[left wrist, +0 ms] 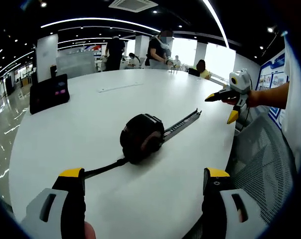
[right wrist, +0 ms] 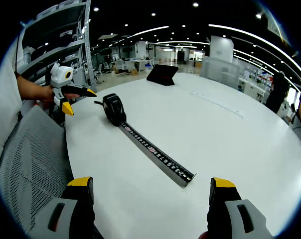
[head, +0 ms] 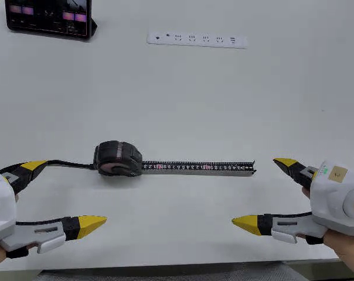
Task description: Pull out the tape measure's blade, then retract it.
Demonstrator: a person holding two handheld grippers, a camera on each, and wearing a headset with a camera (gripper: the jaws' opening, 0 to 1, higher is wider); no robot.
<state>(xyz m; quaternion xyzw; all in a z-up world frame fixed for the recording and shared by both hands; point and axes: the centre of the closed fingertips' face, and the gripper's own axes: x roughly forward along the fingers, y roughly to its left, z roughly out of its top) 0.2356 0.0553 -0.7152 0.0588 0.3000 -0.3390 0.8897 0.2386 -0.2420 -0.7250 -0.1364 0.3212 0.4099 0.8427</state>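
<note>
Lying on the table [head: 183,88], the tape measure [head: 117,158] sits between my left gripper [head: 74,192] and right gripper [head: 254,191], both wide open, holding nothing. Its blade [head: 197,167] is out; I can't tell what holds it, so it might snap back fast.

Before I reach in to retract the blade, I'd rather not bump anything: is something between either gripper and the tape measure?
Nothing visible. Bare table separates the left gripper from the case and the right gripper from the blade tip; only the case's strap trails toward the left gripper.
</note>
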